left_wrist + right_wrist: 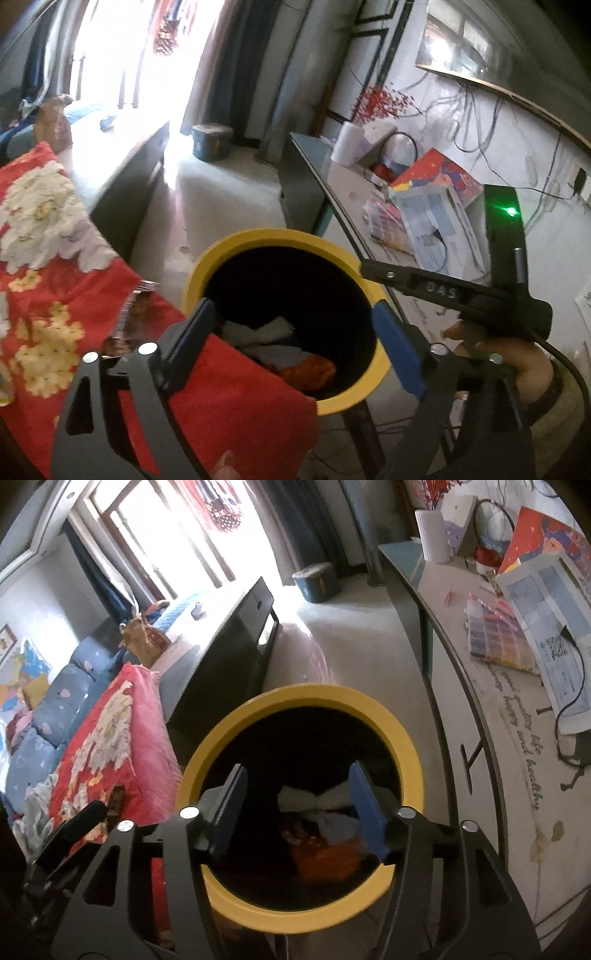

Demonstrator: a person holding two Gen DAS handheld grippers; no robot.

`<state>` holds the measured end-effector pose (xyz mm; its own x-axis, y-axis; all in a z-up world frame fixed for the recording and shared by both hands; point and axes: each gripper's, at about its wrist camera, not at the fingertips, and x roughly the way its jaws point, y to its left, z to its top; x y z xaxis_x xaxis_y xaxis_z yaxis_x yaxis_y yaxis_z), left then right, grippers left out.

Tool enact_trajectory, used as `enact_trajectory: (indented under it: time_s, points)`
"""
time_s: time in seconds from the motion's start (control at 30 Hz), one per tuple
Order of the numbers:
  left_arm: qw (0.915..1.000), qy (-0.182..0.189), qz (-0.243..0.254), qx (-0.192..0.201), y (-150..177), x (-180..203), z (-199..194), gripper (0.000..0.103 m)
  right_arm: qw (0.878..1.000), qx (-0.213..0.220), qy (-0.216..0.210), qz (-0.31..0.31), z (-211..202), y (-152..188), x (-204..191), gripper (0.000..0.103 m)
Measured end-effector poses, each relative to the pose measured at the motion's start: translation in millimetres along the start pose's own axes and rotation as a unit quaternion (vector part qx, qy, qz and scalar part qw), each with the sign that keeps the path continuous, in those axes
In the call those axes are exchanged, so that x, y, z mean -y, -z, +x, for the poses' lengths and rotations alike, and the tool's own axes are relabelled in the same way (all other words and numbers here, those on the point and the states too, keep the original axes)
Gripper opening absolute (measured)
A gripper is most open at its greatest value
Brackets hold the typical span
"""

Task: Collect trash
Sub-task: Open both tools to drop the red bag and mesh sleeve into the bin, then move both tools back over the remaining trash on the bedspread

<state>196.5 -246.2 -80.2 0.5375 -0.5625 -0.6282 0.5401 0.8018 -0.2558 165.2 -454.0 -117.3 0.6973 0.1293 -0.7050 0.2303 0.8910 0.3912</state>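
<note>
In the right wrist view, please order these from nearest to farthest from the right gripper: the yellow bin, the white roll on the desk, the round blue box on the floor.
From the right gripper:
1. Yellow bin, directly below the fingers.
2. White roll, upper right, on the desk.
3. Round blue box, on the floor by the window; roughly as far as the roll, too close to call.

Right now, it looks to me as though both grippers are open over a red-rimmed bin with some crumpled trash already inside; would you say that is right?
Nearly: the rim is yellow, not red. The right wrist view shows the bin with a yellow ring around its black inside. The rest holds: the right gripper and left gripper are both open over it, nothing between their fingers, and crumpled trash lies inside.
</note>
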Motion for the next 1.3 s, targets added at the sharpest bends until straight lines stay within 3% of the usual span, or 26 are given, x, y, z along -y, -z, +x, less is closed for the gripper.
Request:
enact_trajectory:
  time_s: [0.13, 0.23, 0.7, 1.3]
  points:
    - [0.9994, -0.026, -0.006, 0.021, -3, -8, -19, 0.095, 1.0, 0.021, -0.006, -0.011, -11, -4, -9, 0.059]
    - [0.998, -0.045, -0.011, 0.042, -4, -15, -36, 0.096, 0.999, 0.035, -0.011, -0.022, -19, -5, -19, 0.068]
    - [0.9873, -0.116, -0.041, 0.1, -1, -49, -97, 0.096, 0.992, 0.058, -0.063, -0.09, -40, 4, -79, 0.068]
    - [0.9728, -0.173, -0.08, 0.132, 15, -93, -144, 0.096, 0.977, 0.047, -0.11, -0.177, -48, 35, -148, 0.068]
